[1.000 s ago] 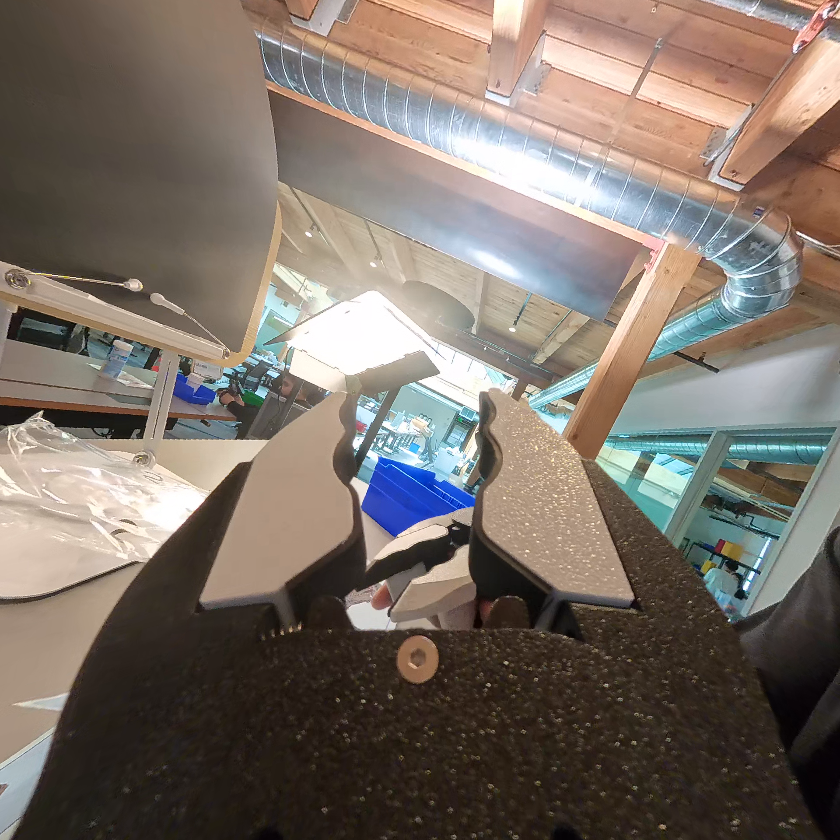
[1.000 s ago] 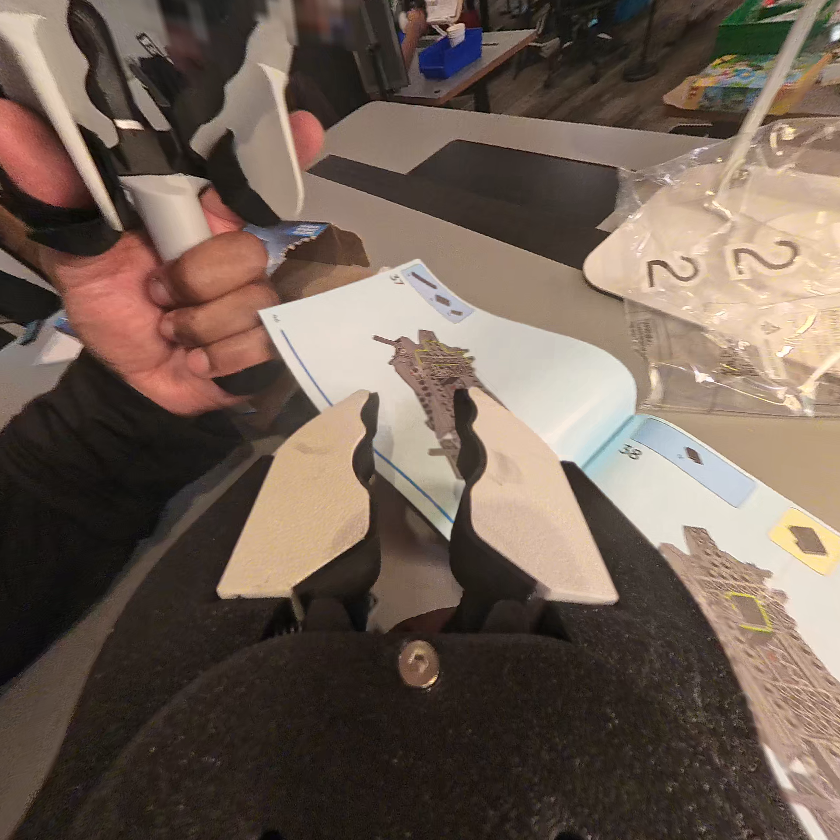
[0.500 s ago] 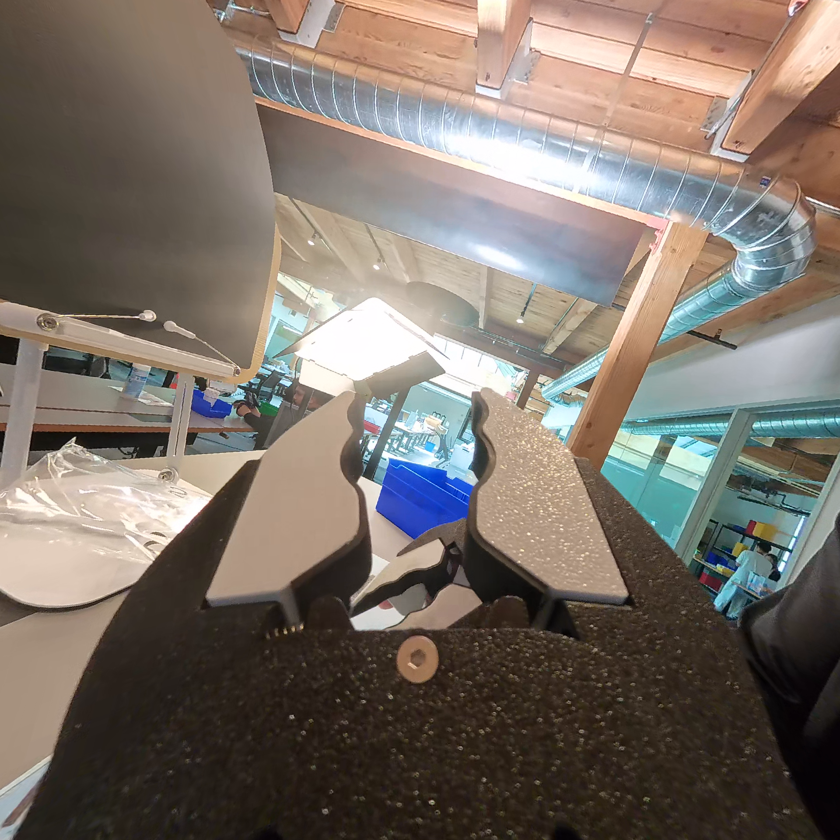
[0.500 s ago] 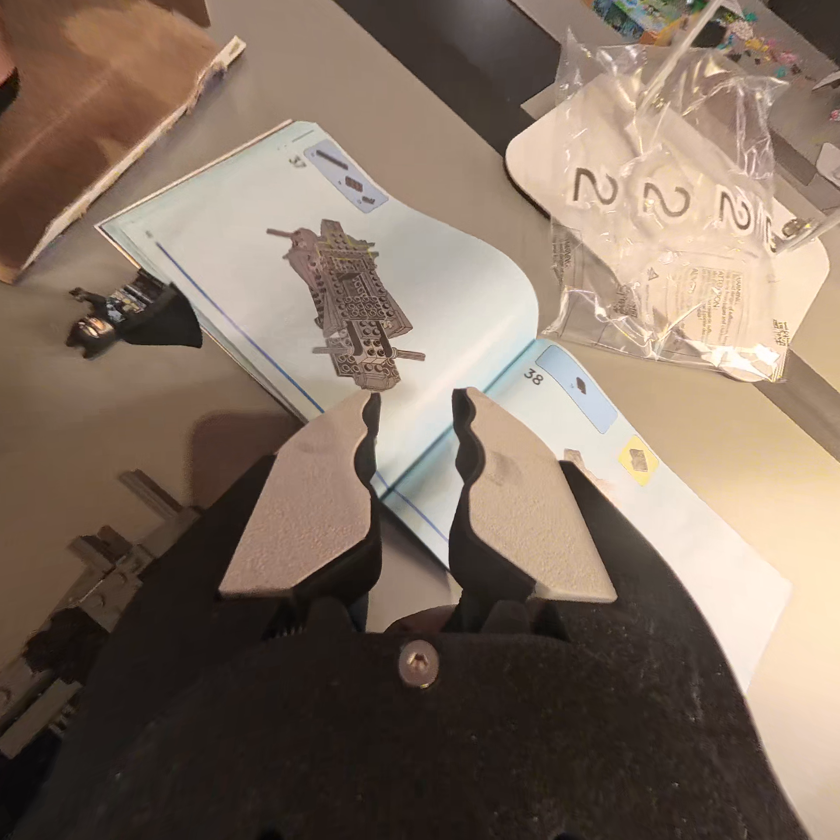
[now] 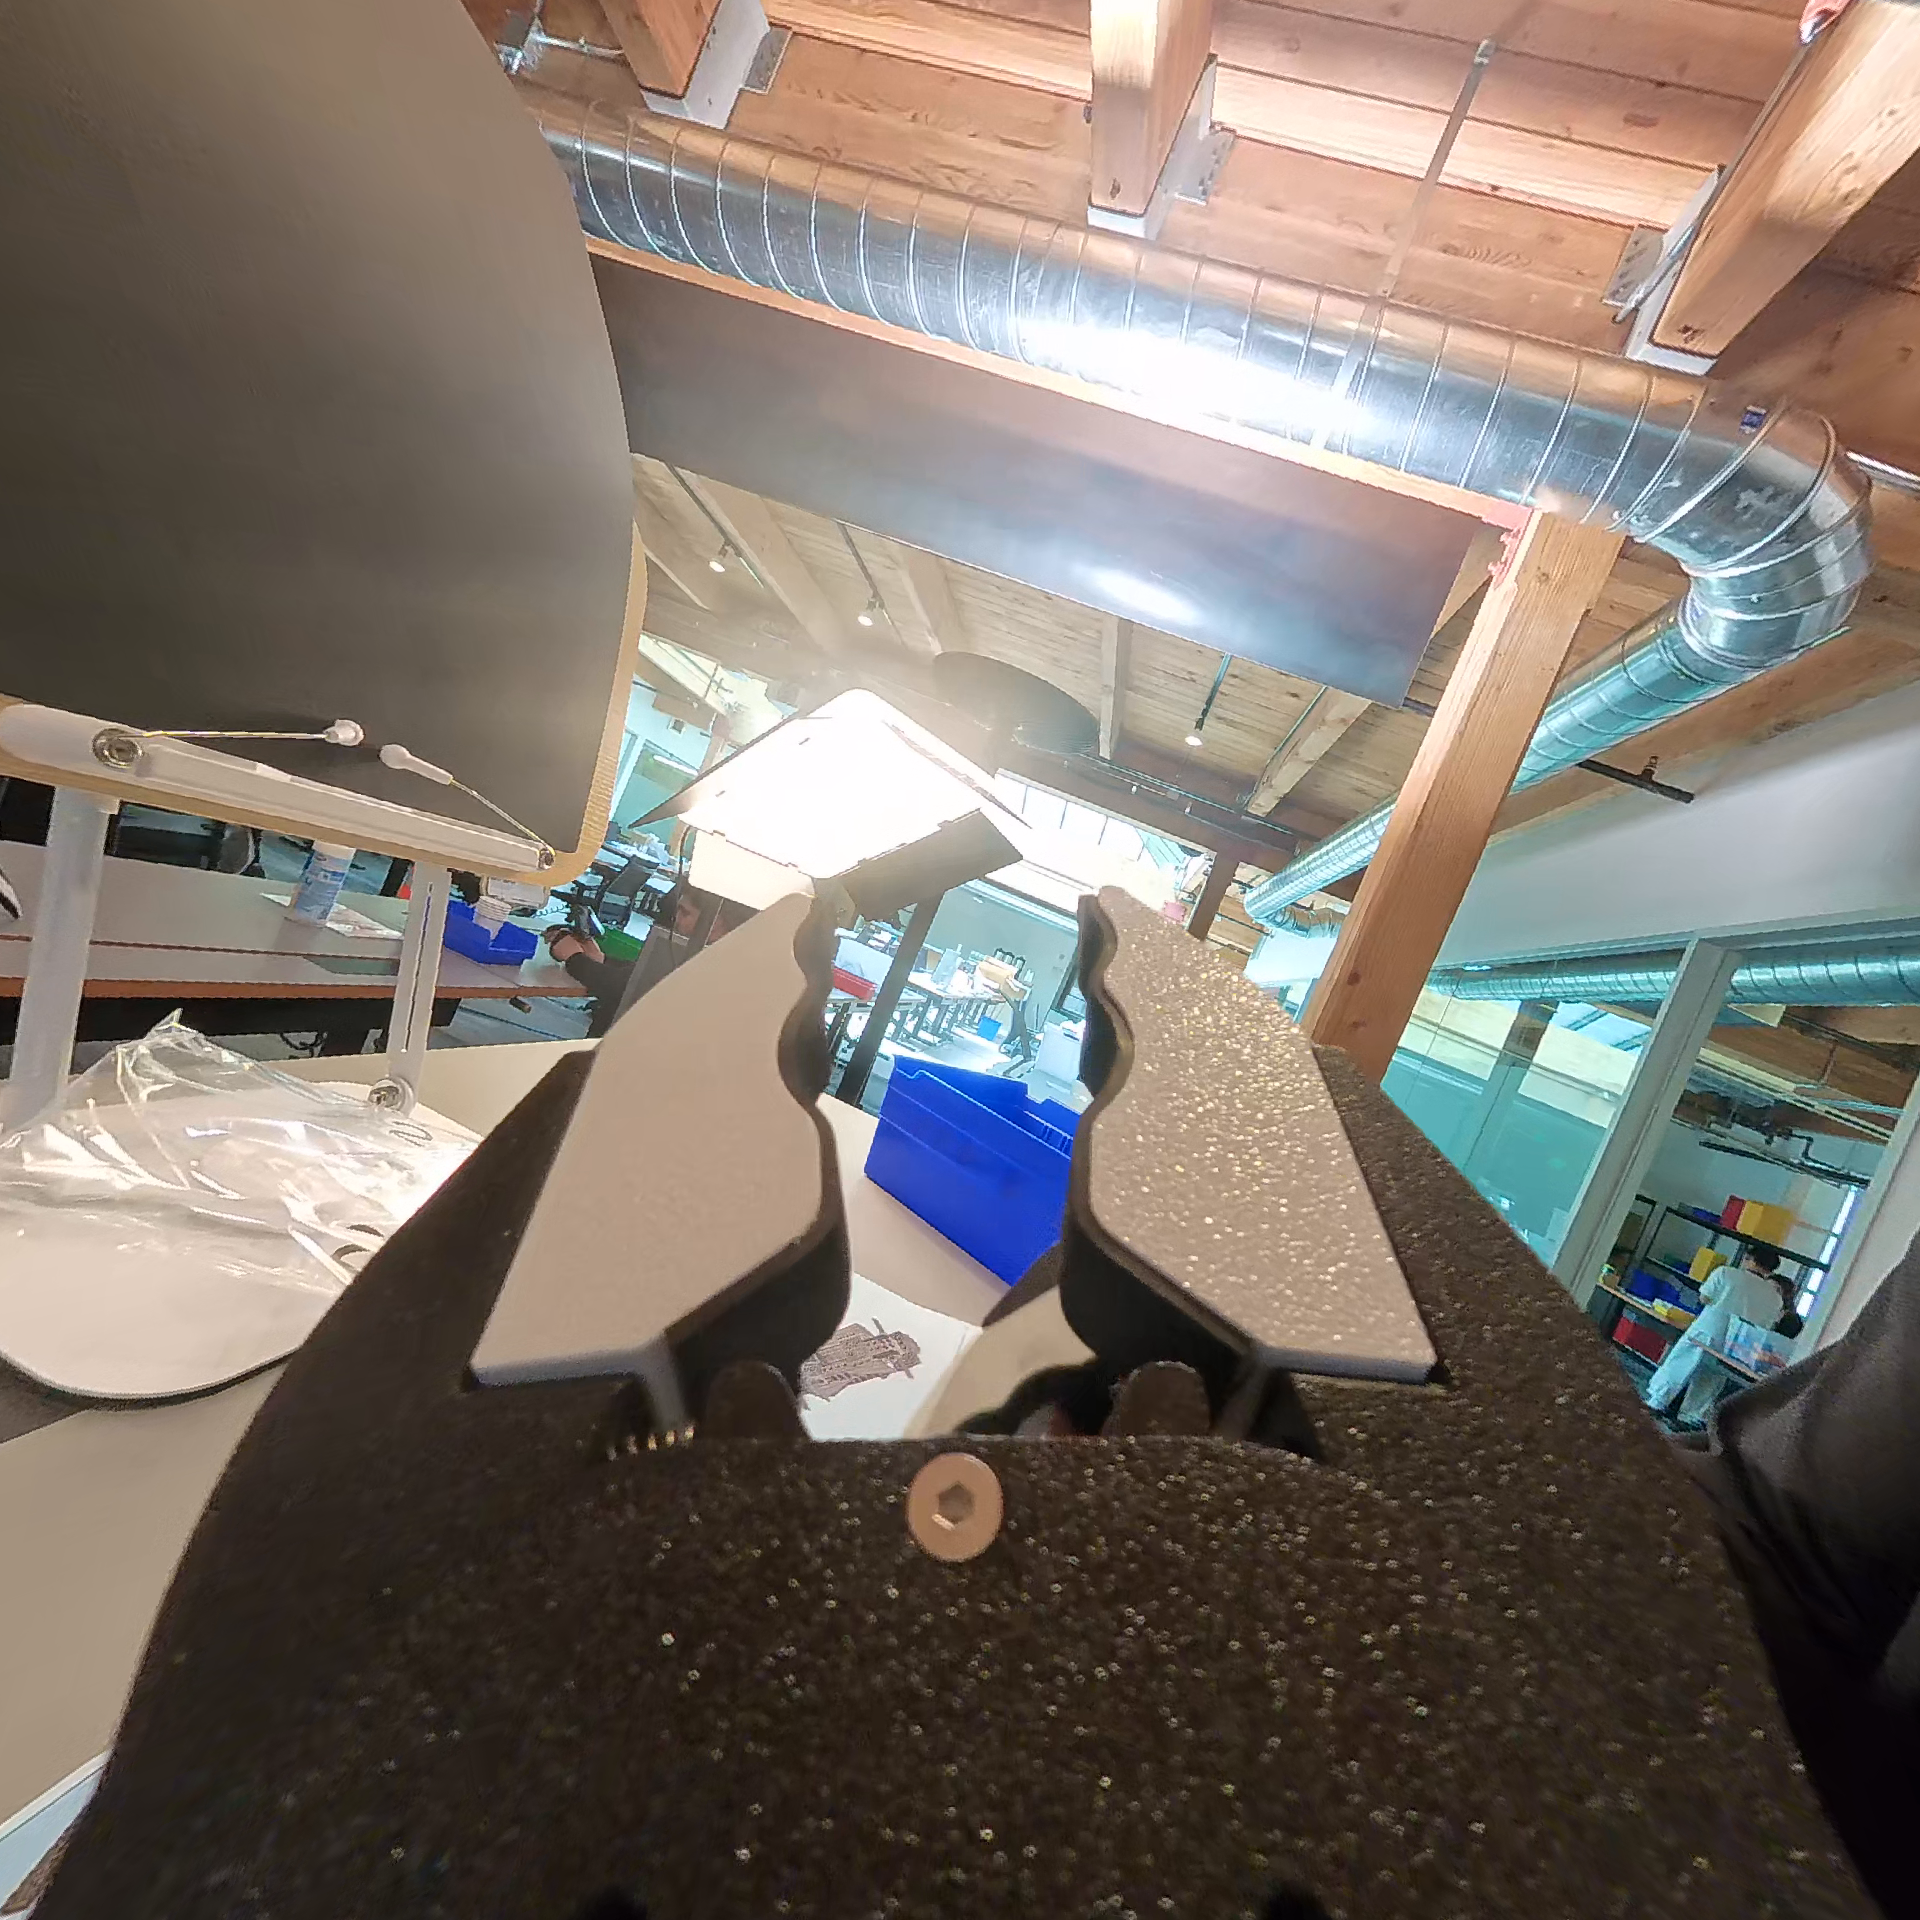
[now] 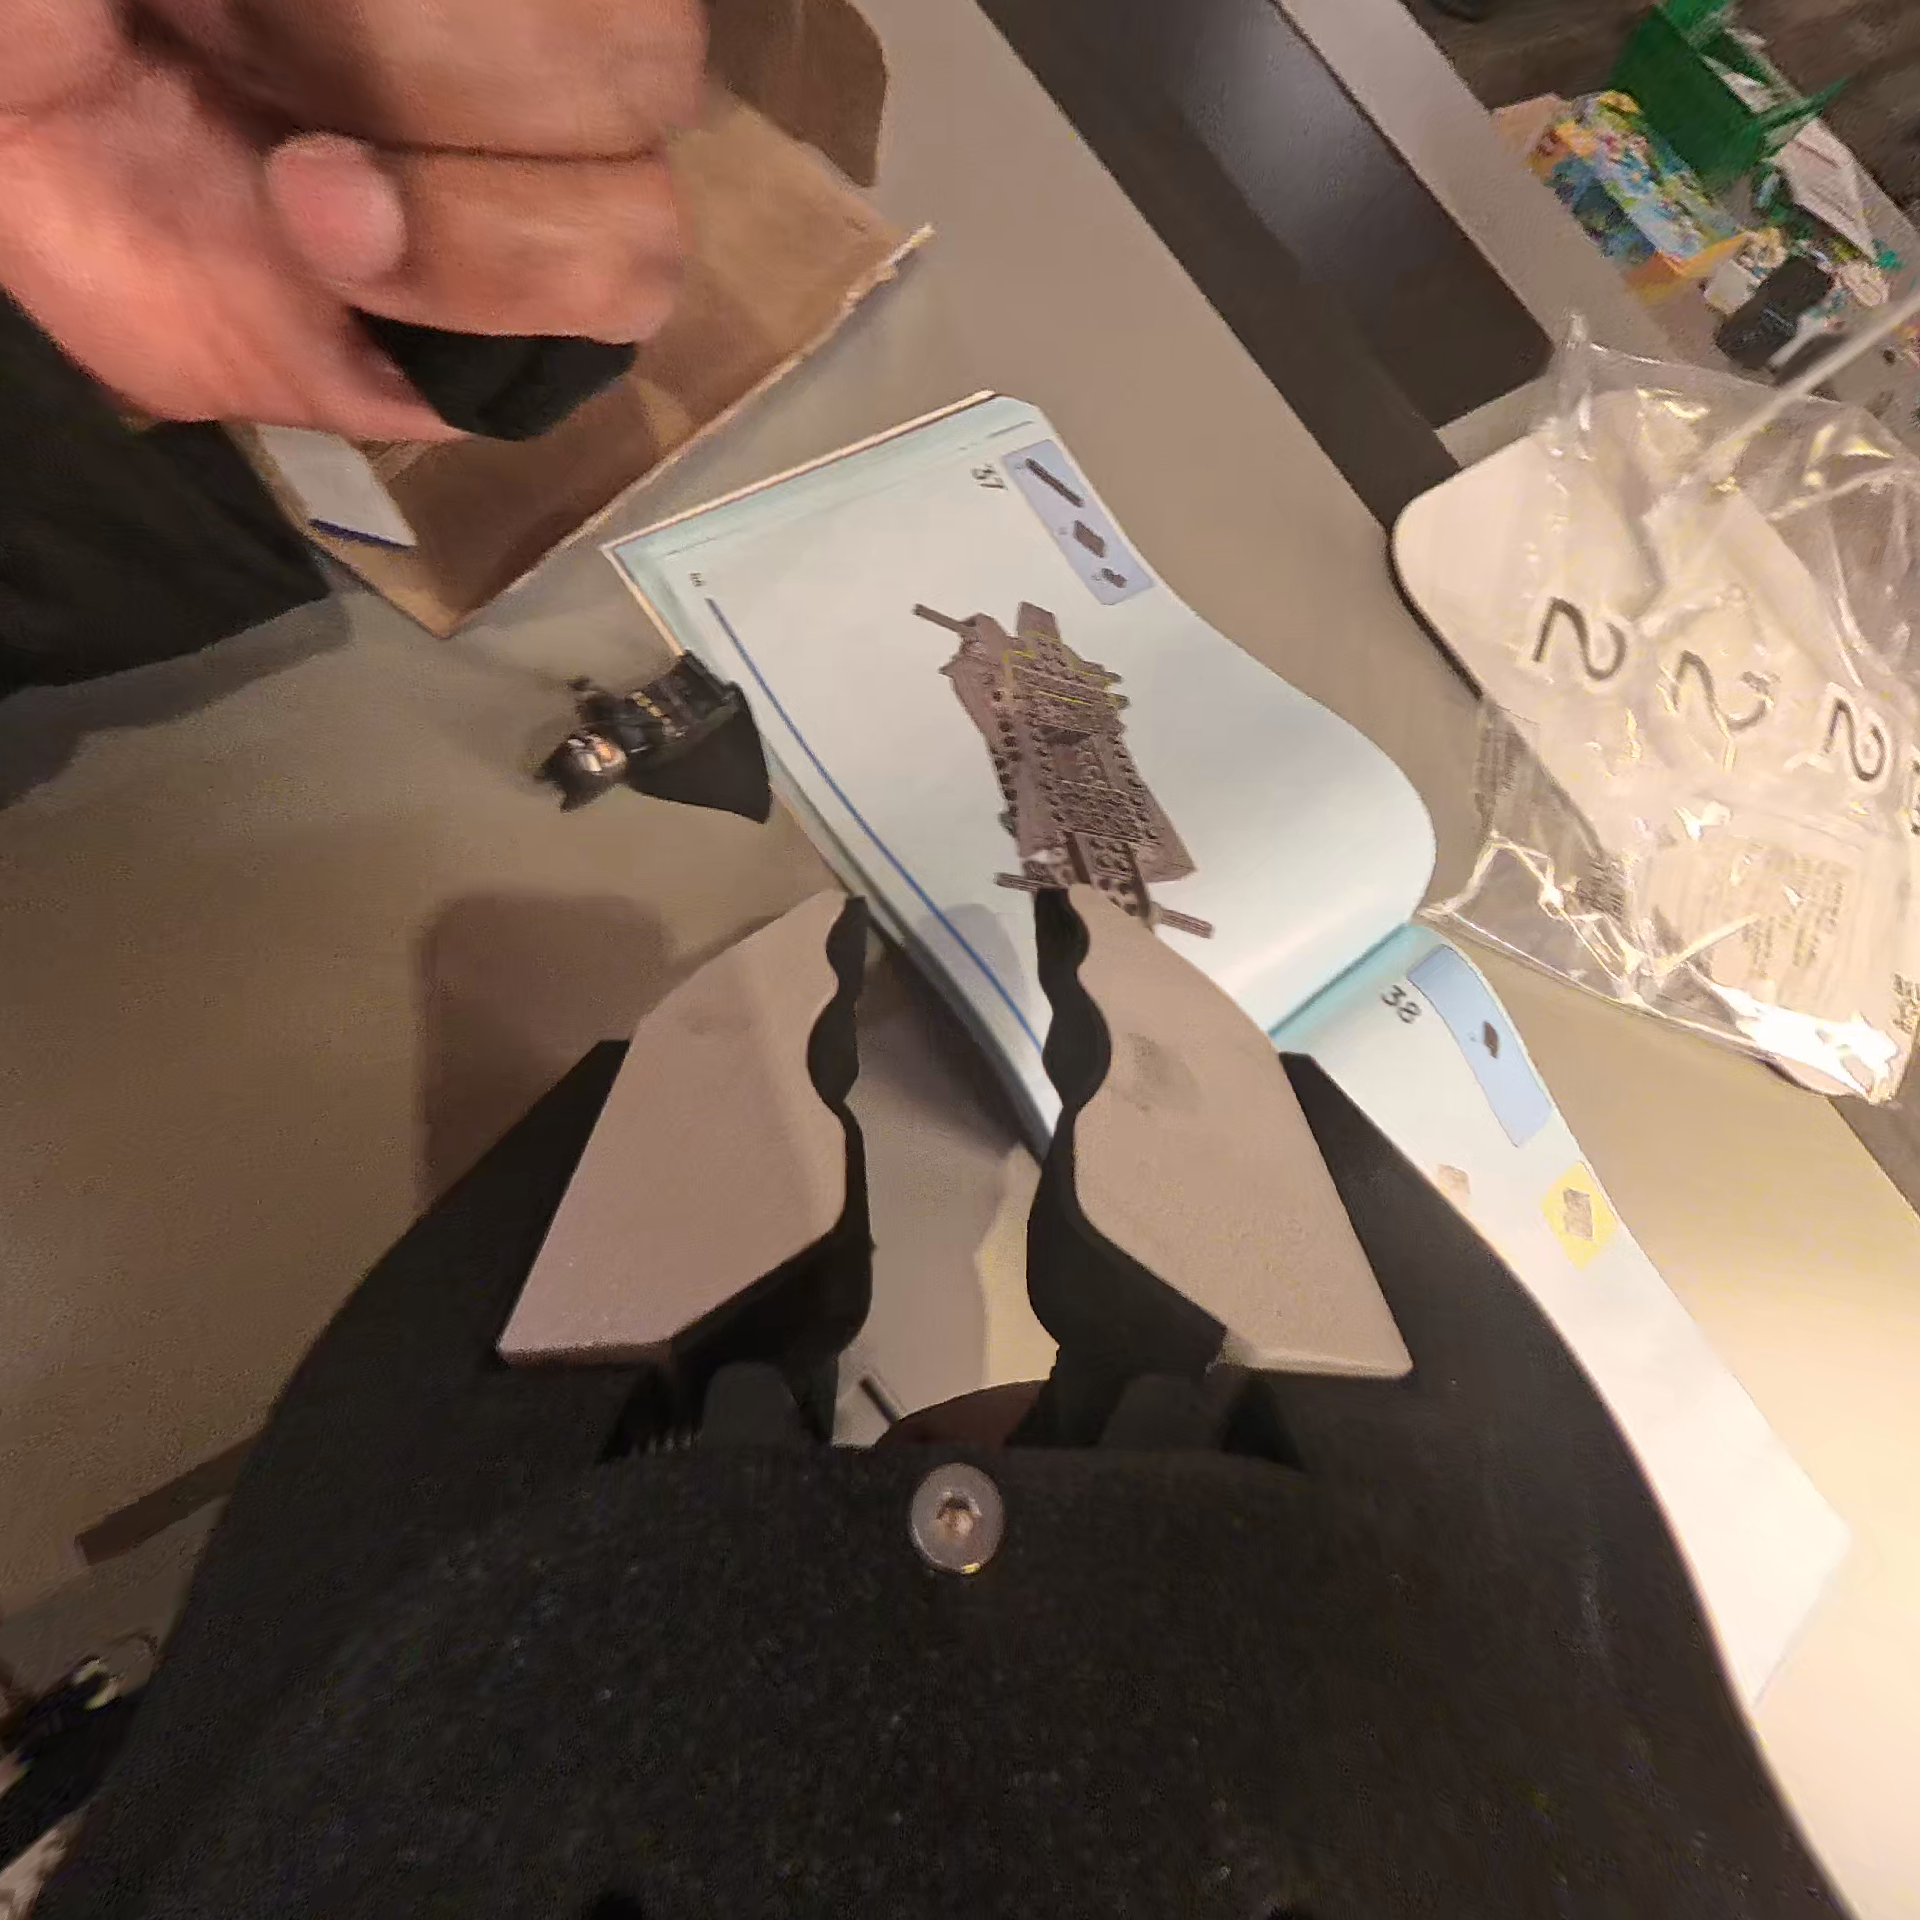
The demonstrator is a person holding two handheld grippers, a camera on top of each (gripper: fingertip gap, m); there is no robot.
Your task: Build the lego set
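Two grippers share one grey table (image 6: 260, 987), both with jaws parted and nothing between the pads. Ahead of the left gripper (image 5: 951, 914), which tilts upward toward a wooden ceiling with a silver duct (image 5: 1143, 312), stands a lit lamp panel (image 5: 831, 779), and lower, just past its fingertips, a blue bin (image 5: 956, 1153). To its left lie crumpled clear plastic bags (image 5: 187, 1153) on a white board, under a dark curved panel (image 5: 260, 364) on white legs. Beneath the right gripper (image 6: 951, 914), which points down at the table, an open instruction booklet (image 6: 1247, 831) spreads forward and to the right, its left page arching up; the right fingertip overlaps the printed grey model in view, but whether it touches the paper cannot be told. Clear plastic bags (image 6: 1714, 748) rest on a white board to the right of the booklet. Forward and left lies a piece of brown cardboard (image 6: 748, 312), with a blurred hand (image 6: 312, 187) above it gripping something black. Smallest, a black caped minifigure (image 6: 644, 738) lies flat just beside the booklet's left edge, ahead and left of the right gripper's fingers.
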